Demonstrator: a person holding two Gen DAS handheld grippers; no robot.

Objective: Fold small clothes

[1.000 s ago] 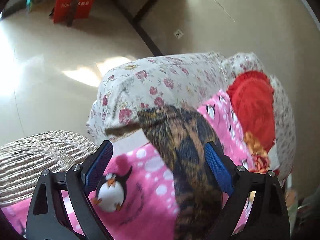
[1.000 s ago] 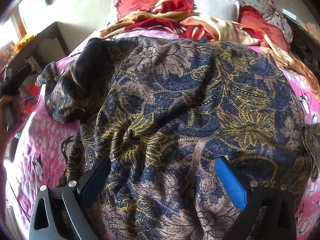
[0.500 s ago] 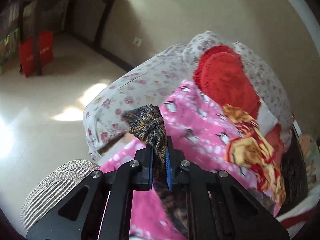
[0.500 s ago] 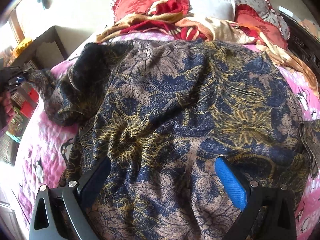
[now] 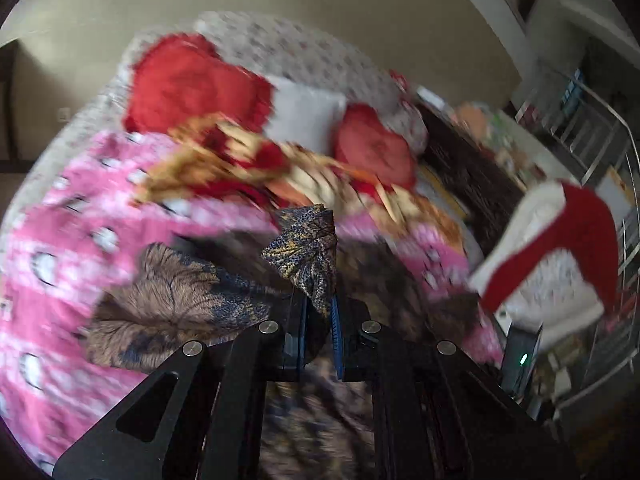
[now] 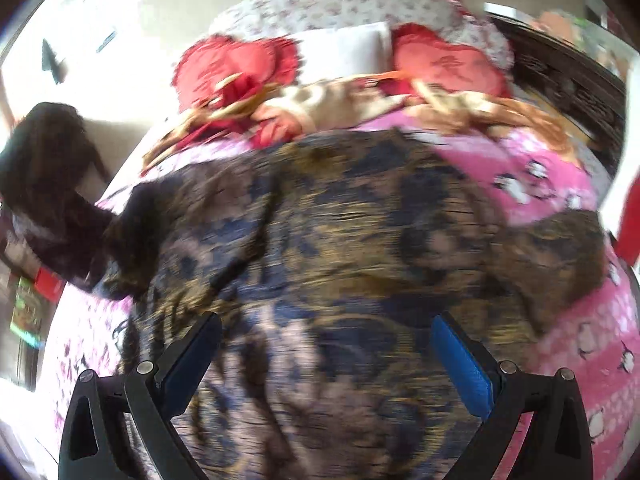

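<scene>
A dark blue, brown and gold patterned garment [image 6: 320,240] lies spread over a pink penguin bedsheet [image 6: 560,184]. My left gripper [image 5: 318,312] is shut on a bunched corner of the garment [image 5: 308,248], which sticks up between the pads while the rest trails below. In the right wrist view that lifted corner [image 6: 48,168] hangs dark at the far left, above the bed's edge. My right gripper [image 6: 324,352] hovers open over the near part of the garment, its blue pads [image 6: 460,360] wide apart and nothing pinched between them.
Red pillows [image 6: 444,64], a white pillow [image 6: 340,52] and a crumpled red and gold blanket [image 6: 320,108] lie at the head of the bed. A dark wooden bed frame [image 5: 472,176] runs along the right side. A sleeve in red and white [image 5: 560,248] shows at right.
The left gripper closed on the garment's corner, then lifted it and swung round to face the pillows. The right gripper stayed open and shifted over the cloth; both views are now blurred.
</scene>
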